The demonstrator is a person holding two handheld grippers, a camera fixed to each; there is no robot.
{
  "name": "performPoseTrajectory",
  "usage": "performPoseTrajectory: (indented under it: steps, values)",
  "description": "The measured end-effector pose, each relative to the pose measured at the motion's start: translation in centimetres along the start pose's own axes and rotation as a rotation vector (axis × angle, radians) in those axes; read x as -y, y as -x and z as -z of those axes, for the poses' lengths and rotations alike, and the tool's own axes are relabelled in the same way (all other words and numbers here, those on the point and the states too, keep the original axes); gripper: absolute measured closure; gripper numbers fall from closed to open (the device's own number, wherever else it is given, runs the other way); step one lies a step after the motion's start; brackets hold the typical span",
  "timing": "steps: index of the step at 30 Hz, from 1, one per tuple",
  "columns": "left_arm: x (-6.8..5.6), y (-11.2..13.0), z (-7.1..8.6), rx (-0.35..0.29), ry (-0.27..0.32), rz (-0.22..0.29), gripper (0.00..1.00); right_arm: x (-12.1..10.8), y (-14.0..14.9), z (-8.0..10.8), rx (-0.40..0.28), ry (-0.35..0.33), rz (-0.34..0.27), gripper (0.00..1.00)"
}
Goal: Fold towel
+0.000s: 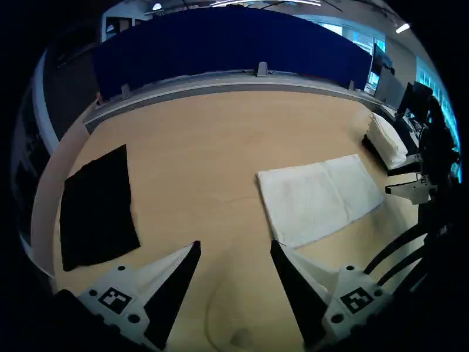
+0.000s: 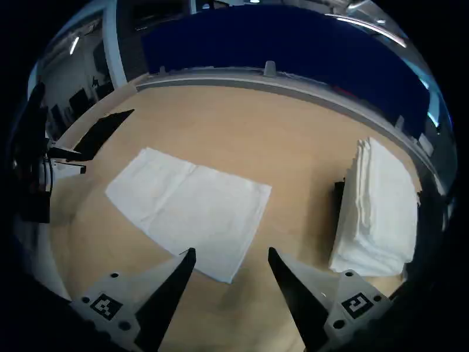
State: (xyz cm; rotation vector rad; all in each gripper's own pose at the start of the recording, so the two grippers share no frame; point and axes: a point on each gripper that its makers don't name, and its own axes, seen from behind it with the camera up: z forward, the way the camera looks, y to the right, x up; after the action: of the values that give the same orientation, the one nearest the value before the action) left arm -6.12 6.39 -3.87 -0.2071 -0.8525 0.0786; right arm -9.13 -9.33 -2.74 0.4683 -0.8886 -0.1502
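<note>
A white towel point(image 1: 319, 198) lies flat on the wooden table point(image 1: 211, 152), spread as a long rectangle with a faint crease across its middle. In the left gripper view my left gripper point(image 1: 235, 245) hovers open above the table, just left of the towel's near corner, holding nothing. In the right gripper view the same towel point(image 2: 187, 208) sits ahead and left, and my right gripper point(image 2: 230, 252) is open above its near edge, also holding nothing. The other gripper point(image 1: 416, 189) shows at the right edge of the left gripper view, and again as the other gripper point(image 2: 61, 167) at the far left of the right gripper view.
A stack of folded white towels point(image 2: 378, 208) sits on a dark mat at the table's right; the same stack point(image 1: 387, 139) appears far right. A black cloth point(image 1: 97, 208) lies flat at the left. A blue partition point(image 1: 228, 44) runs along the table's far edge.
</note>
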Motion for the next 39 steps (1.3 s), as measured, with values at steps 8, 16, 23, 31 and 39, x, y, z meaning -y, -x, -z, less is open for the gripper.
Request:
performPoseTrajectory:
  steps: [8,16,23,31,39]
  values:
    - [0.1,2.3,1.9,0.002,-0.022,0.057,0.12,0.8,1.5,0.7,0.025,-0.024,0.037,0.04]
    - [0.3,2.9,2.9,-0.004,-0.035,0.066,0.12,1.2,1.9,0.8,0.035,-0.053,0.063,0.04]
    - [0.8,3.7,4.2,-0.005,-0.057,0.082,0.12,1.6,3.2,0.4,0.08,-0.091,0.123,0.05]
    - [1.5,5.4,5.6,0.004,-0.075,0.123,0.12,1.6,4.1,-0.3,0.123,-0.123,0.192,0.14]
    - [1.8,6.6,6.4,0.014,-0.085,0.138,0.12,1.1,4.2,-1.1,0.143,-0.127,0.182,0.42]
